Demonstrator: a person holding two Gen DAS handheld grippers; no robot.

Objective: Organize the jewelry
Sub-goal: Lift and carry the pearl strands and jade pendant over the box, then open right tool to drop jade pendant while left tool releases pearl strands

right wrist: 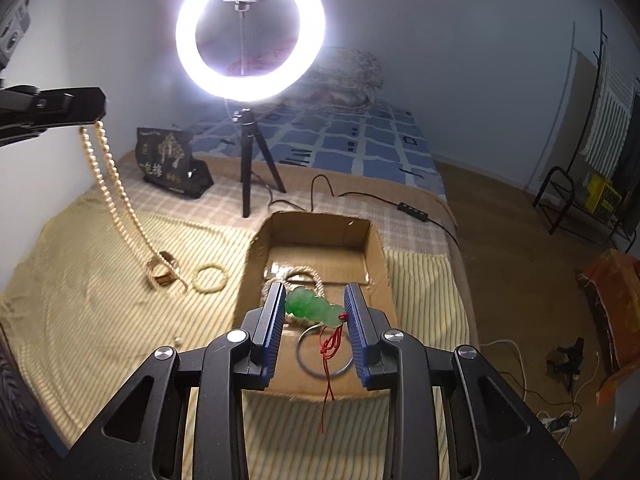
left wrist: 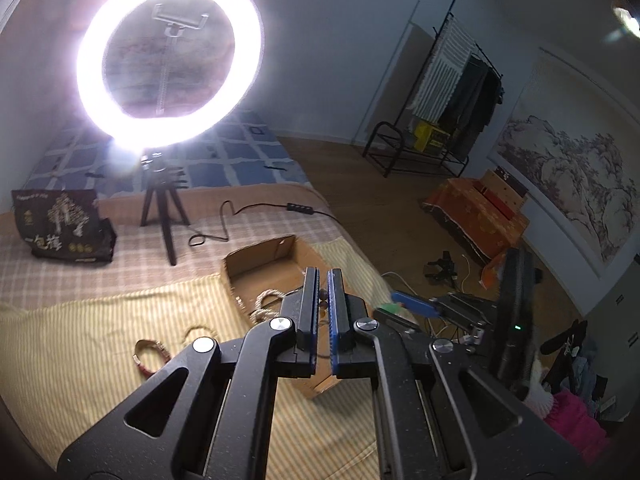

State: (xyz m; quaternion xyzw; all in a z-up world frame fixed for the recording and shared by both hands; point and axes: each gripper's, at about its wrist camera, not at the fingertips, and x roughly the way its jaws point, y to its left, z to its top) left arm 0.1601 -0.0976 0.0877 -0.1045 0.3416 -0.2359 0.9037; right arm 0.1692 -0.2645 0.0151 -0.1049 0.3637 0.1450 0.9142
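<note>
Now, in your left wrist view, the left gripper (left wrist: 323, 280) sits at lower centre, pressed together on the bead necklace (left wrist: 322, 295), over the cardboard box (left wrist: 256, 258). In your right wrist view, the right gripper (right wrist: 316, 300) pinches the green pendant (right wrist: 312, 307) crosswise, low in frame above the box; the necklace hangs at upper left.

Your left gripper (left wrist: 323, 285) is pinching tight, angling downward | your right gripper (right wrist: 315, 295) is clamping with jaws partly apart, tilting down.
</note>
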